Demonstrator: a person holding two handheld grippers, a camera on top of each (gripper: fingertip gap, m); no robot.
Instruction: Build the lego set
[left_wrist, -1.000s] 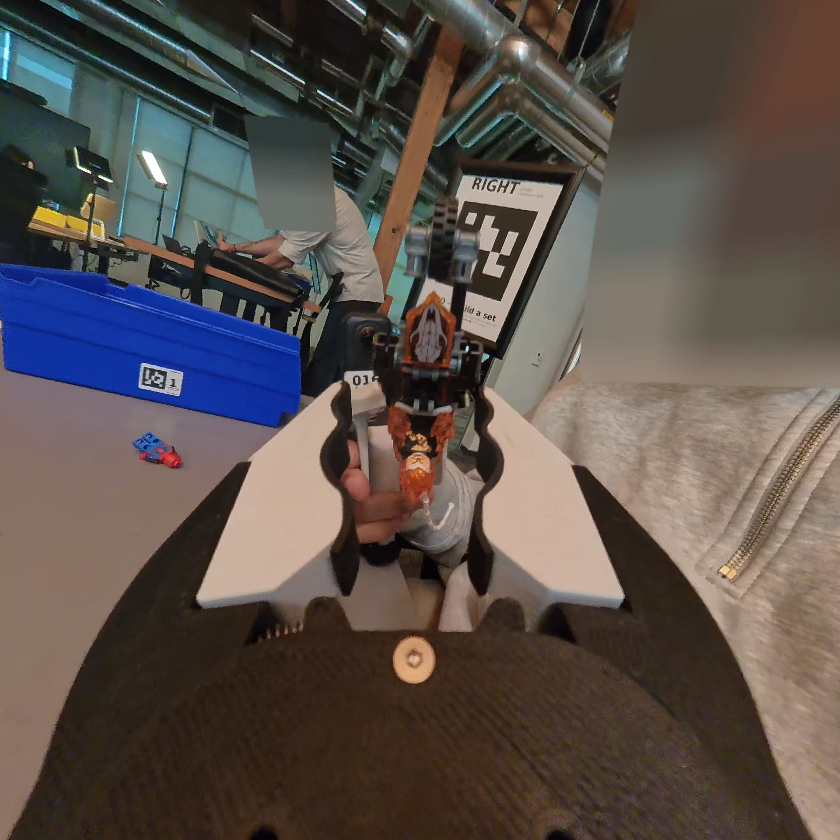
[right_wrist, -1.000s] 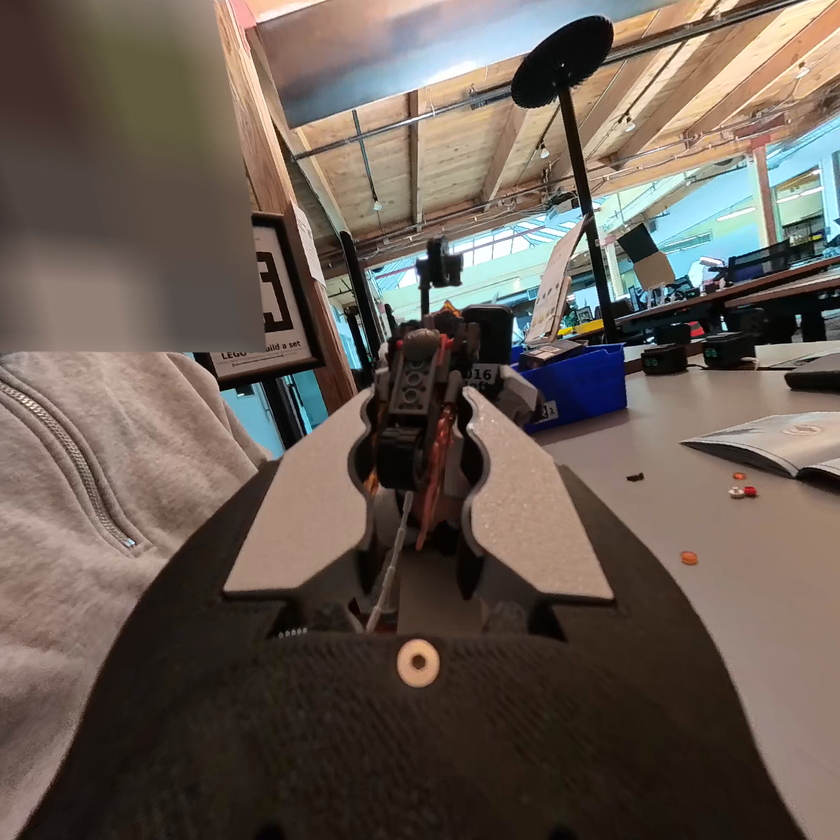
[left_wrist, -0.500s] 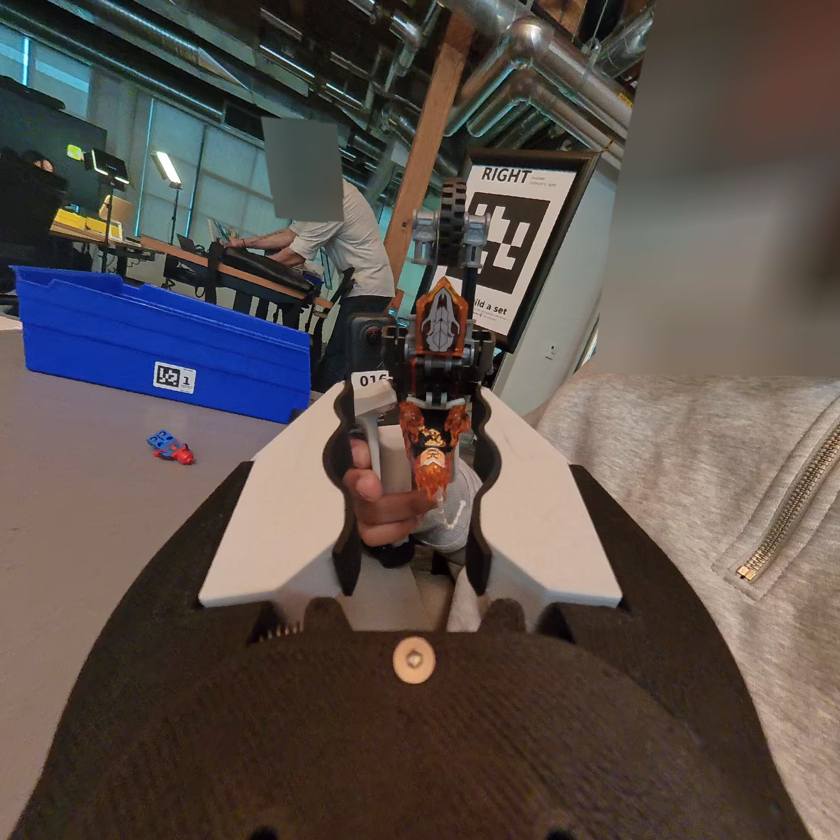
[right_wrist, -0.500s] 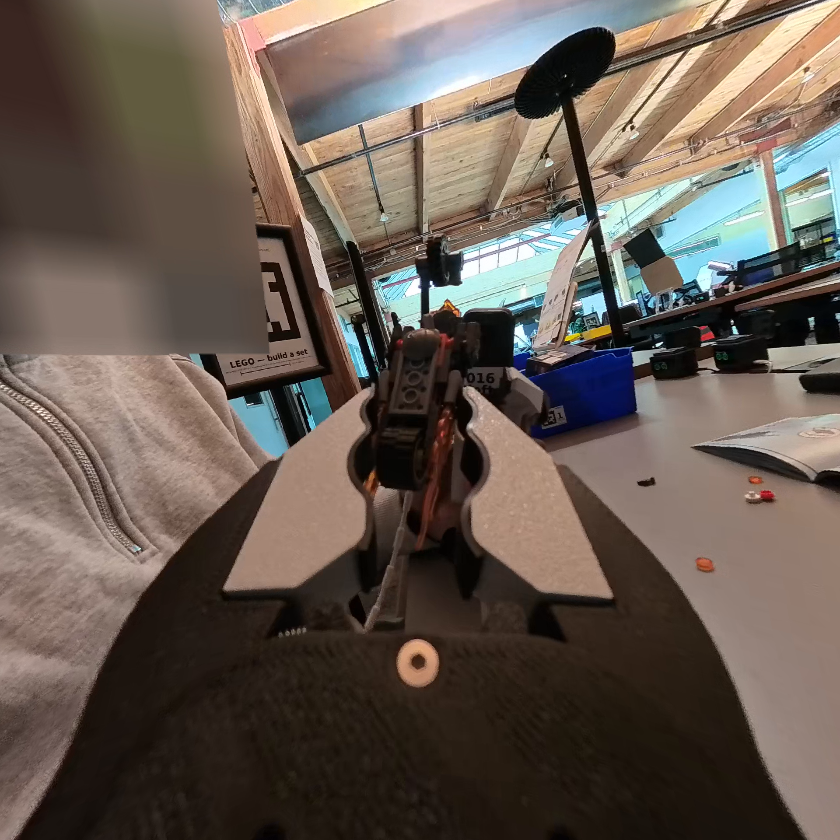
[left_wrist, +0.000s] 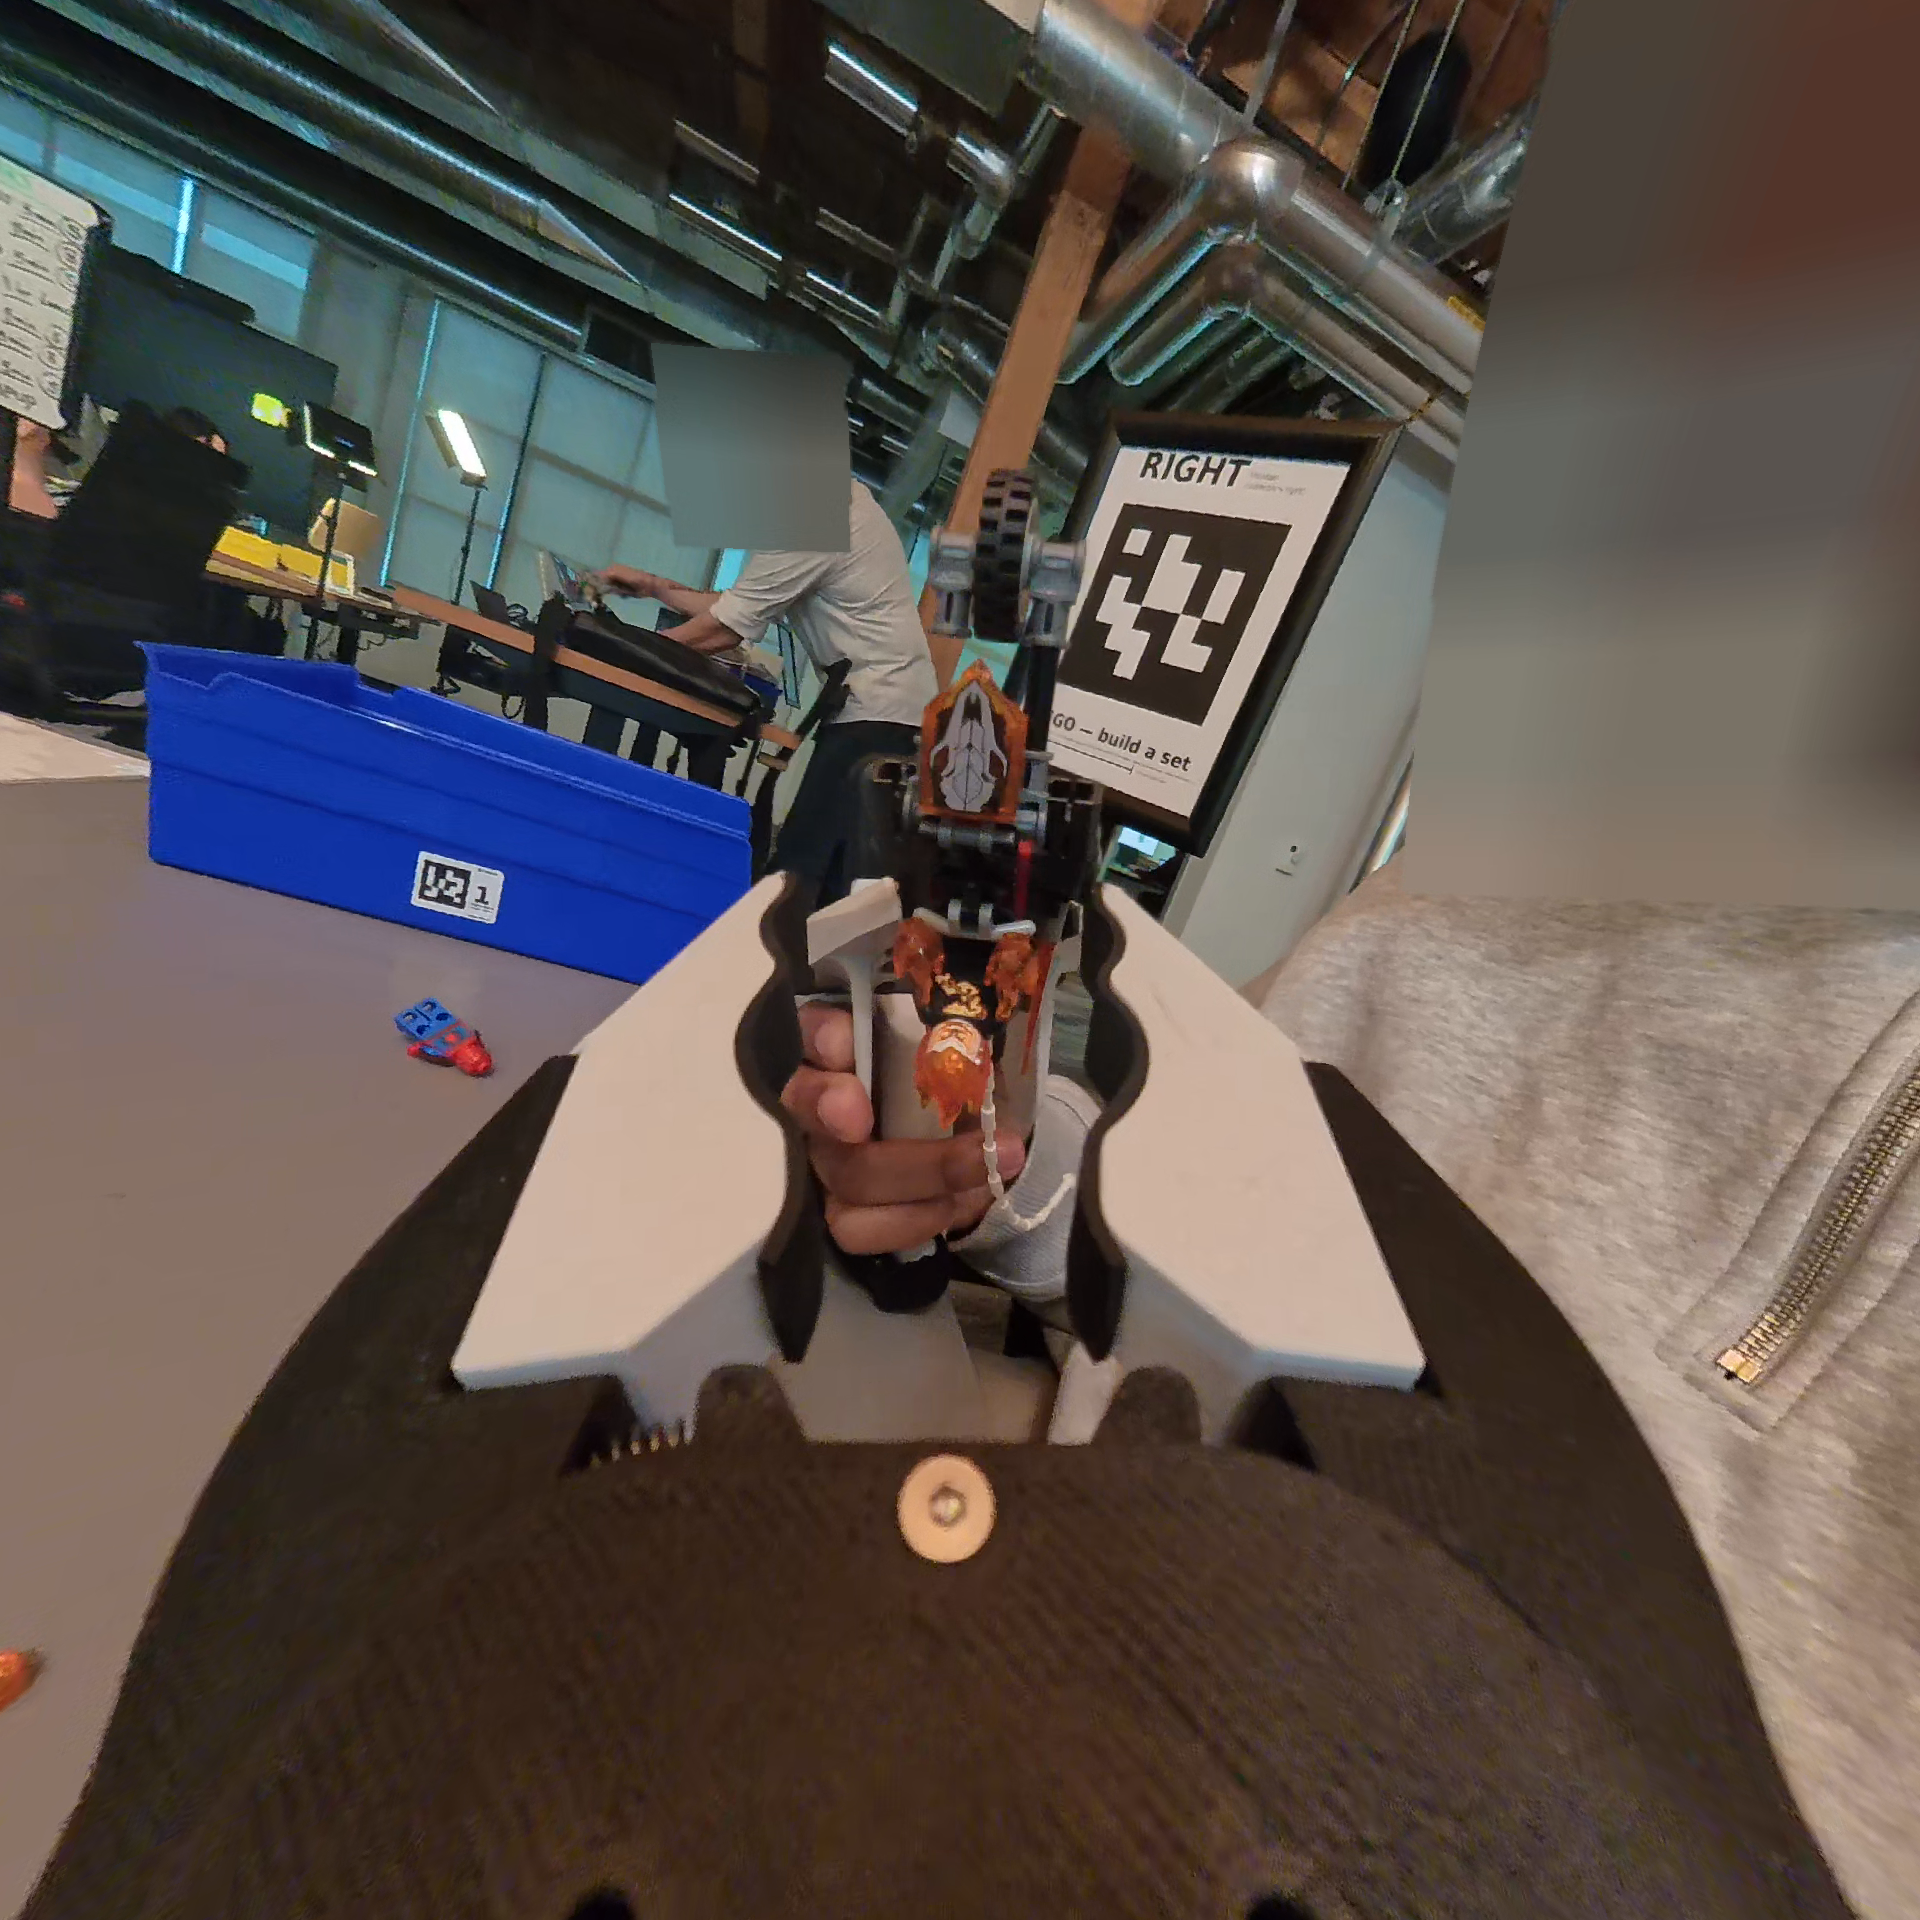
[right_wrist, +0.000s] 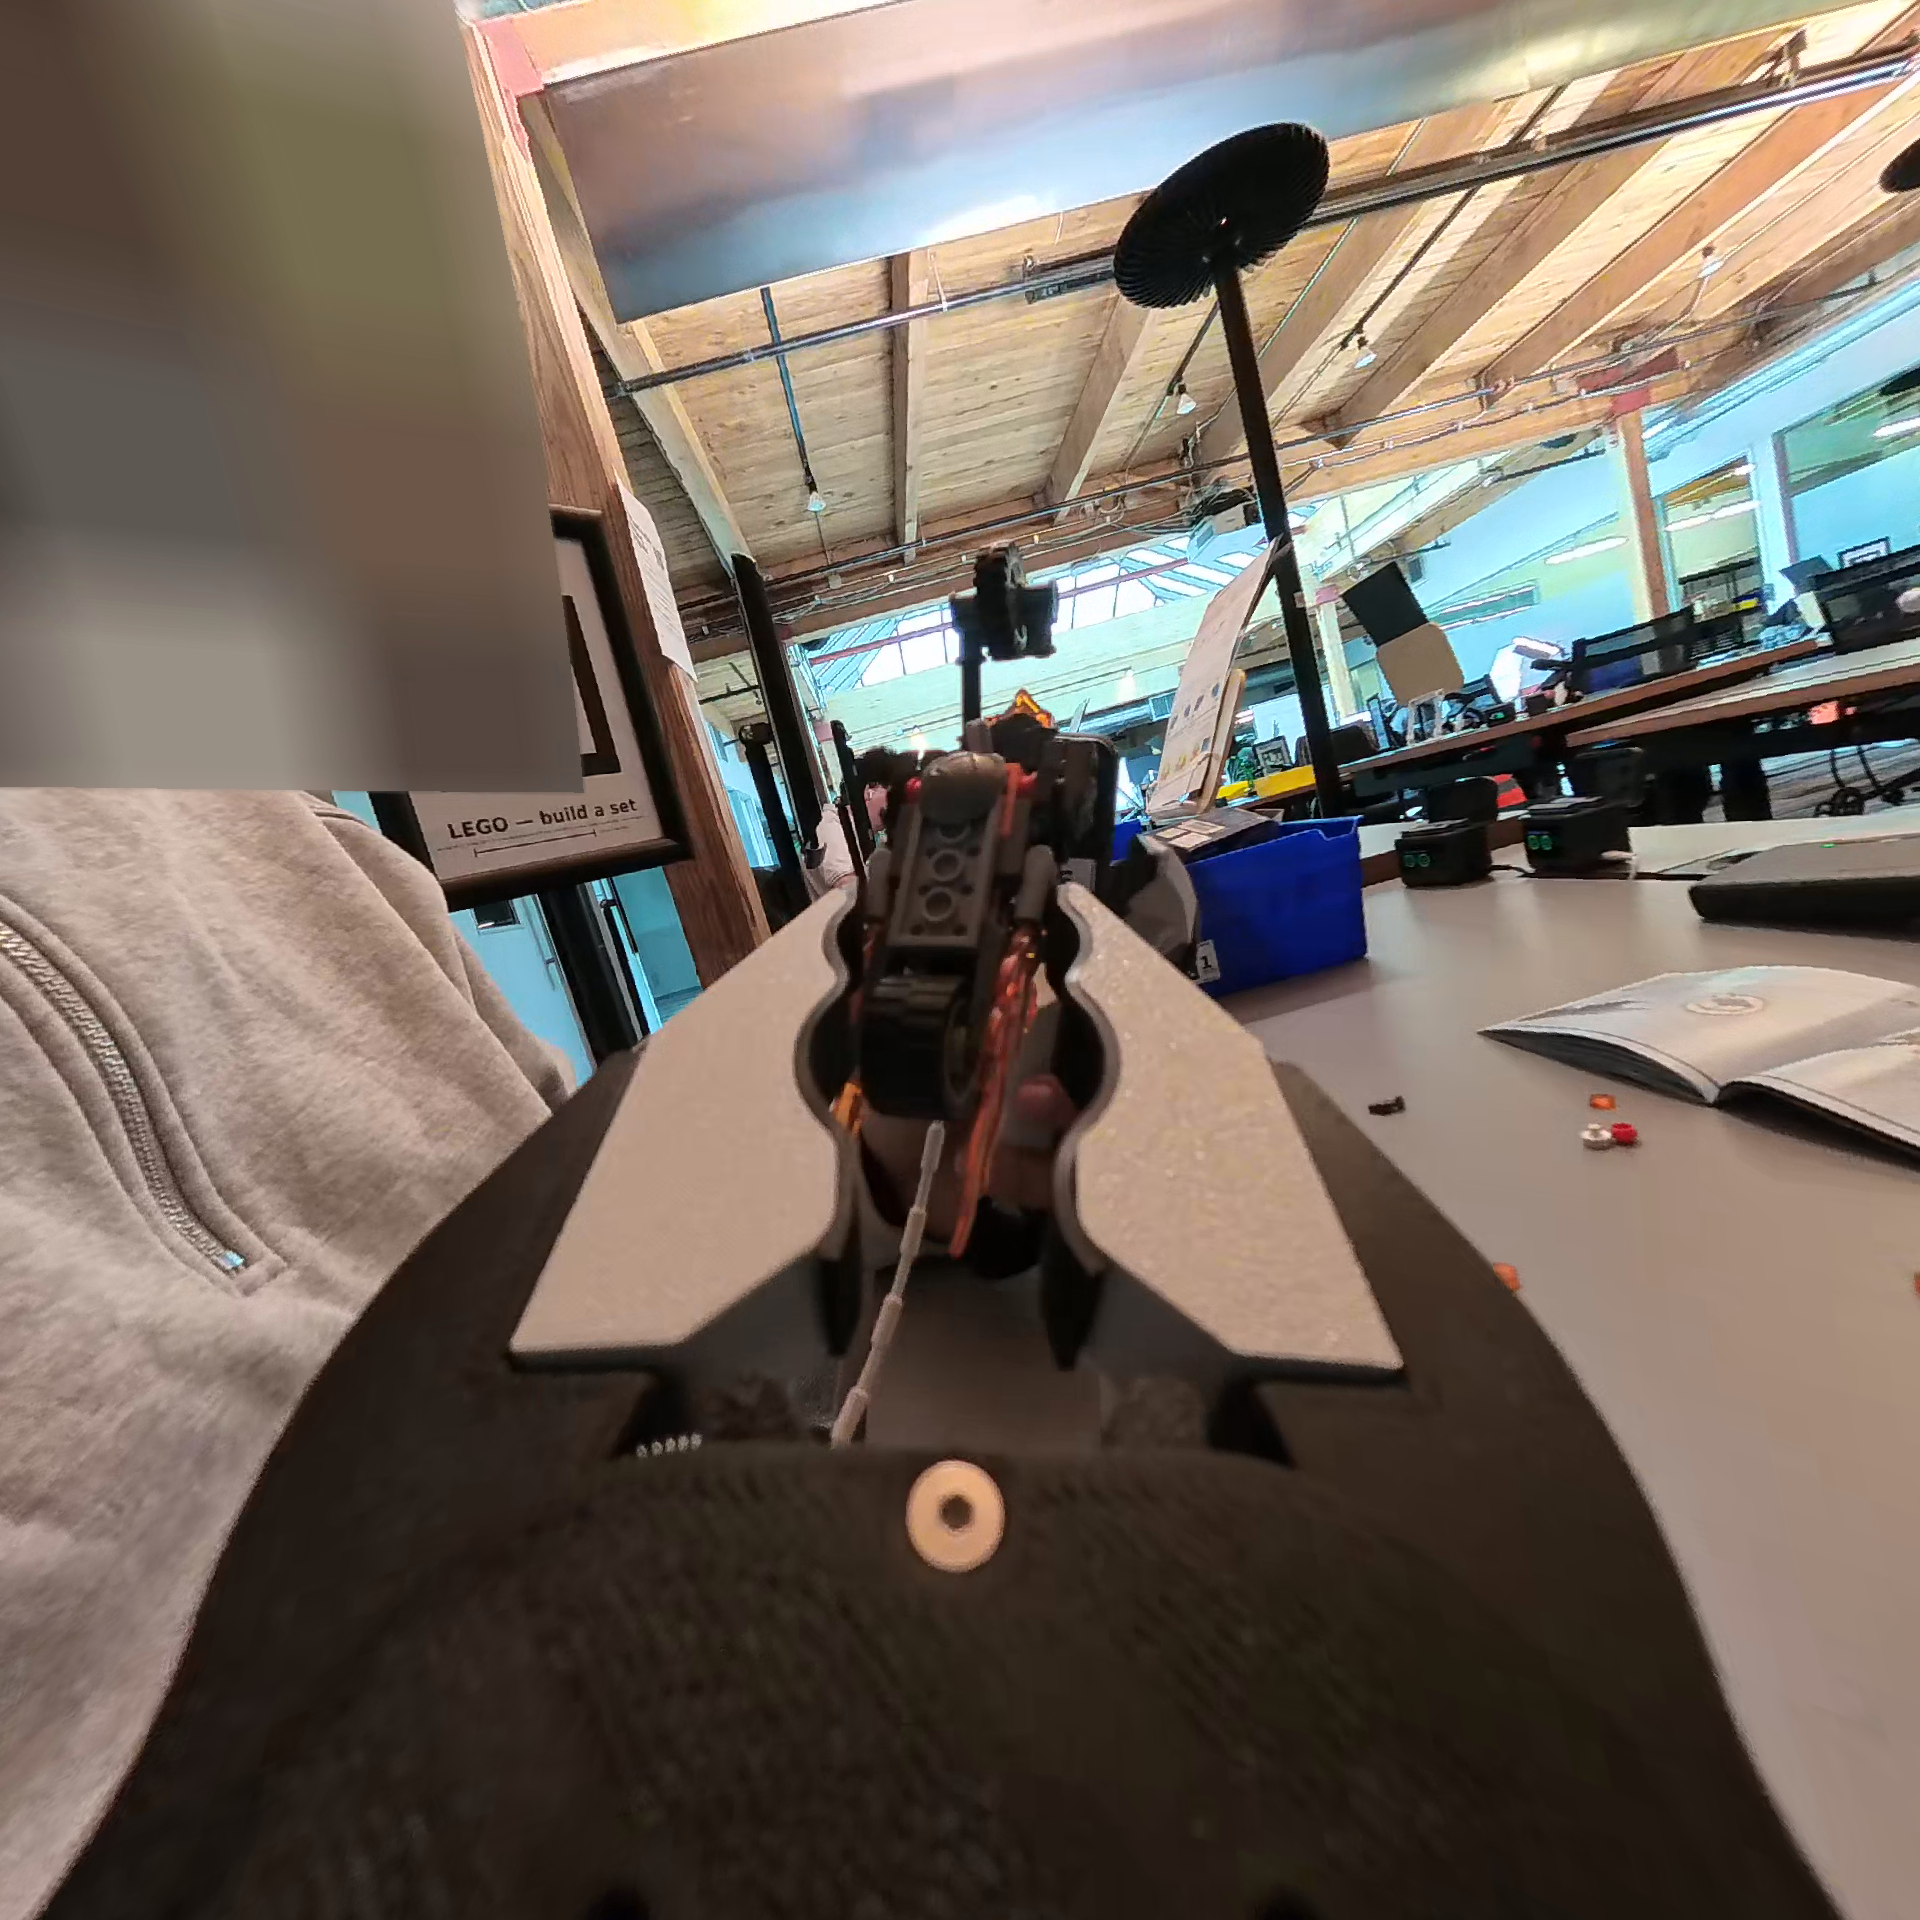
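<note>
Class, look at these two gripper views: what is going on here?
A person in a grey zip top holds a gripper in each hand, building a lego model in the air above a grey table. The right gripper is shut on the model's dark body; the left gripper frames it, grip unclear. Loose pieces, an open booklet and a blue bin sit on the table.

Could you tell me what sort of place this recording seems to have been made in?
Probably an open-plan workshop or lab: exposed wooden ceiling beams, metal ducts, long work desks, and a blue parts bin on the grey table.
</note>
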